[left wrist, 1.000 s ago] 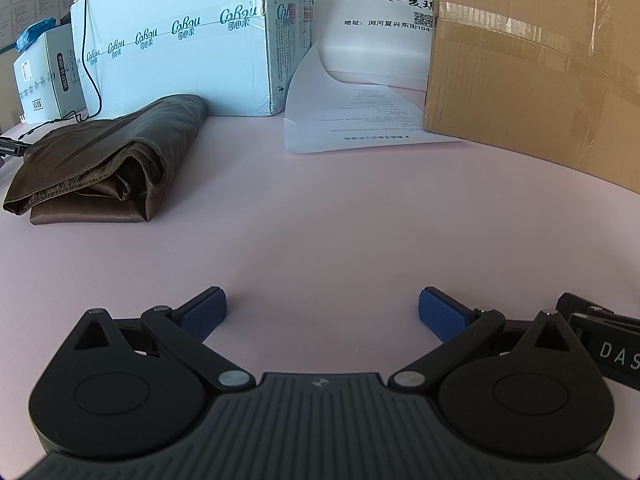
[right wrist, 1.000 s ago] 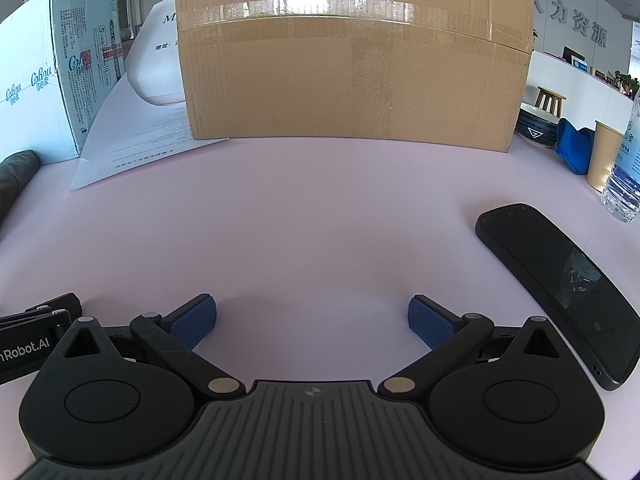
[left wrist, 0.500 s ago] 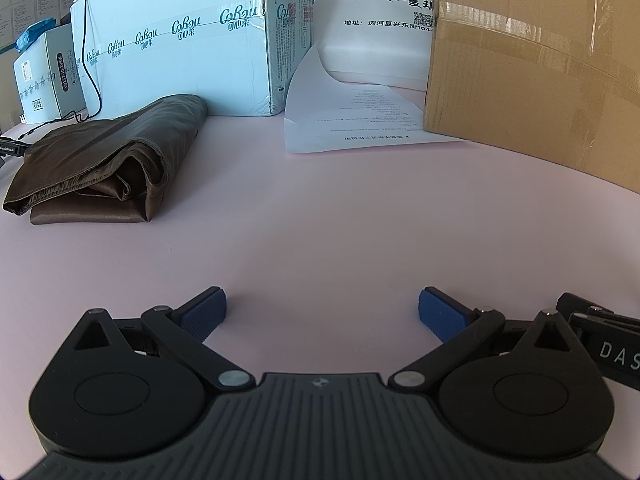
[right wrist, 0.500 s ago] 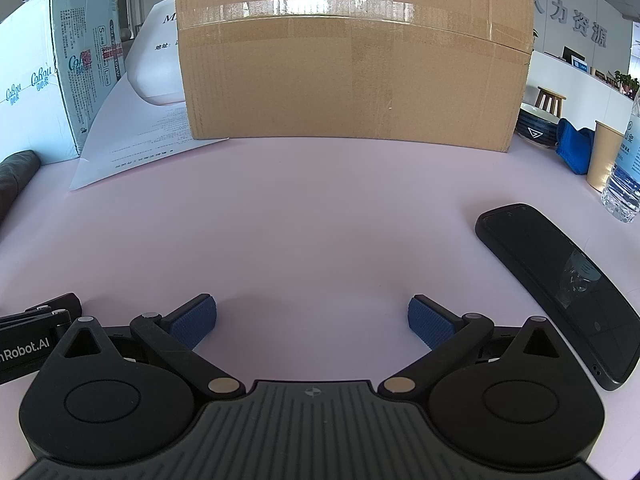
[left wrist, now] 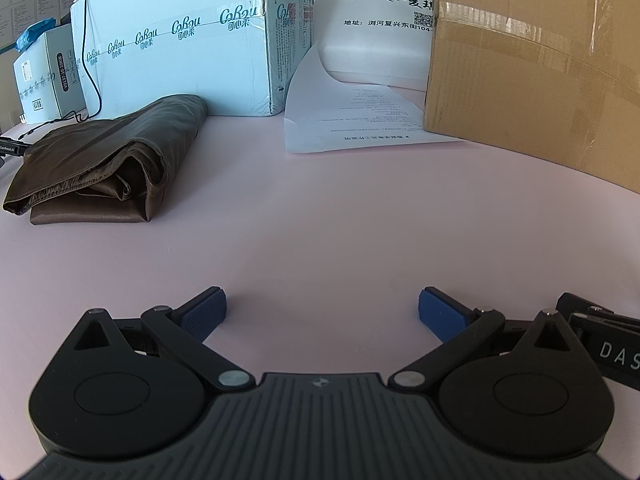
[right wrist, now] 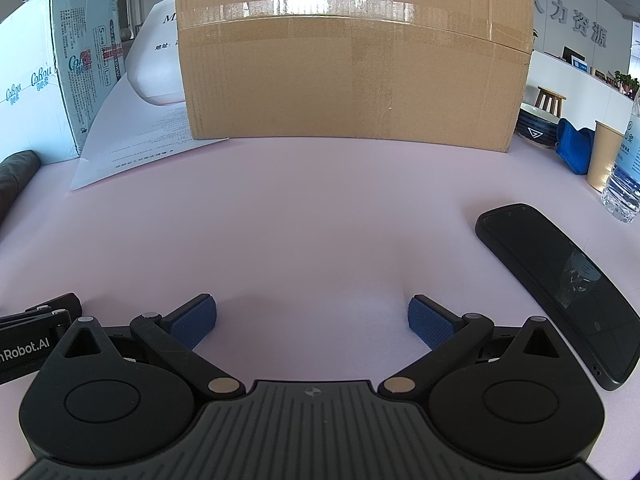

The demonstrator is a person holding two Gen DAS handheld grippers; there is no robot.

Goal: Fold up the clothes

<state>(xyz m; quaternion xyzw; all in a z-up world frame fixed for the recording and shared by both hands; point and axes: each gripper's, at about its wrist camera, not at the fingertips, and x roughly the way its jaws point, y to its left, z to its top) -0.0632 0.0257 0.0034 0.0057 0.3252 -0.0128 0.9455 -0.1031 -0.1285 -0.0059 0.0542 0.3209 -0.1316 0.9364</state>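
Brown satin, the folded garment (left wrist: 106, 160) lies at the upper left of the left wrist frame, exactly as it lay 1 second ago (nothing has shifted). The left gripper (left wrist: 322, 308) and right gripper (right wrist: 312, 316) stay wide apart and empty on the pink table (left wrist: 340, 220), so the fold looks finished.

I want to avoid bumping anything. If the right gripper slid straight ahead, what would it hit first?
Probably the cardboard box. The open right gripper faces bare pink table up to it; the phone lies off to the right.
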